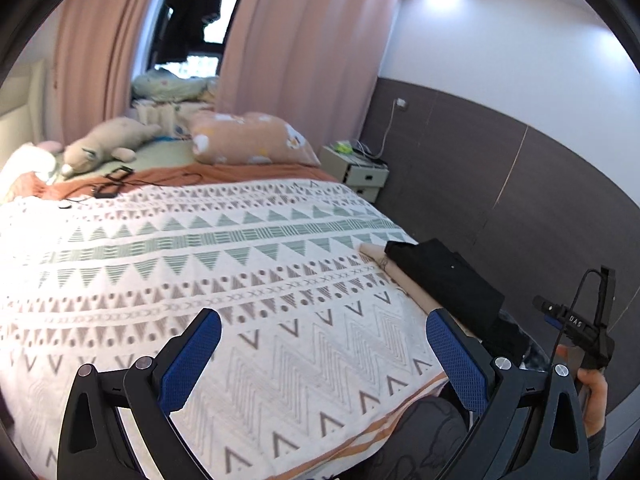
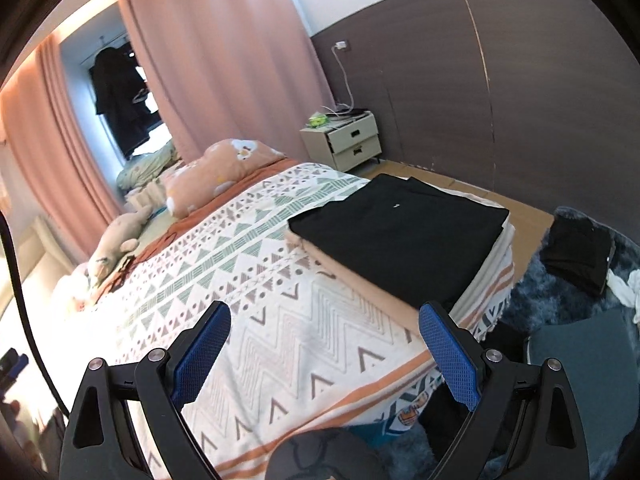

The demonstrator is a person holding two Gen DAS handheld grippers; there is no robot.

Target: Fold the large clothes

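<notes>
A folded black garment (image 2: pixel 404 228) lies on top of a folded beige garment (image 2: pixel 360 280) at the near right corner of the bed; the stack also shows in the left wrist view (image 1: pixel 448 276). My left gripper (image 1: pixel 322 320) is open and empty above the patterned bedspread (image 1: pixel 200 264), left of the stack. My right gripper (image 2: pixel 324 316) is open and empty, hovering over the bedspread (image 2: pixel 248 280) just before the stack. The right gripper's body (image 1: pixel 580 328) shows in the left wrist view, held in a hand.
A dark garment (image 2: pixel 576 248) lies on a blue shaggy rug (image 2: pixel 532 300) right of the bed. A plush toy (image 1: pixel 104 148), an orange pillow (image 1: pixel 248 140) and cables (image 1: pixel 116 180) lie at the bed's far end. A bedside cabinet (image 2: pixel 348 140) stands by the wall.
</notes>
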